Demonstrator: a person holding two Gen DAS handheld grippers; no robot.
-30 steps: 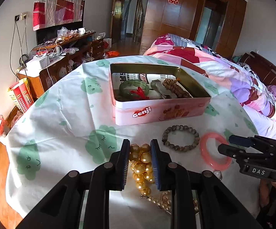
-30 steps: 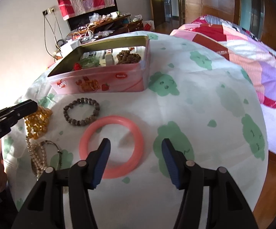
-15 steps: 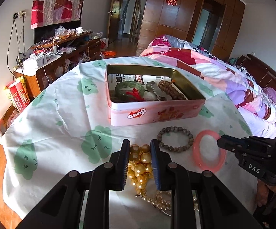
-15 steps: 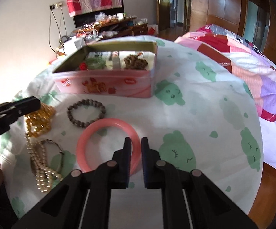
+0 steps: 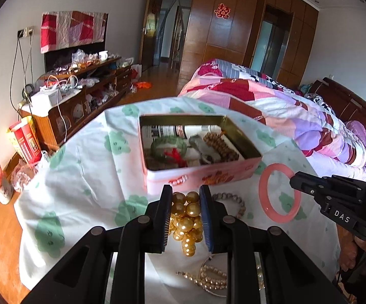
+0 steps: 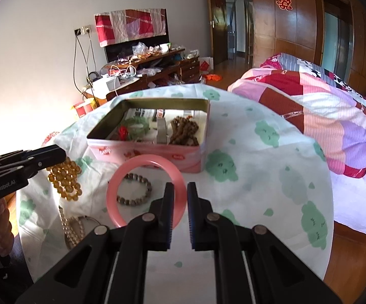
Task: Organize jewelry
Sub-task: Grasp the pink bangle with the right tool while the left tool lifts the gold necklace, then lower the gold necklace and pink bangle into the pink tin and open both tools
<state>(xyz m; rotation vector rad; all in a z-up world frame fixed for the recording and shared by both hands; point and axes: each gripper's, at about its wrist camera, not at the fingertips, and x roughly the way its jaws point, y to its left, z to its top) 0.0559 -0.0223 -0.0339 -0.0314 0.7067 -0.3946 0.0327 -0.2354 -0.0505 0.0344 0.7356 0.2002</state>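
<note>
Both grippers are carrying jewelry toward the tin (image 5: pixel 198 174).

Left fingers (image 5: pixel 162 210) are pinching gold beads (image 5: pixel 186 215); right fingers (image 6: pixel 169 202) are clamping the bangle (image 6: pixel 145 163); grey bracelet (image 6: pixel 135 190) and pearls (image 5: pixel 208 277) are waiting below.

Daylight fills the room, and the wall (image 6: pixel 26 96) at the left washes out to a warm white glare in the right wrist view. On the cloth of the bench (image 5: pixel 81 177), sunlit patches alternate with soft shadow, the darkest lying under each black hand-held gripper. Both views bow strongly and darken to black at the corners, and the pink tin (image 5: pixel 200 174) looks slightly smeared in the left wrist view.
</note>
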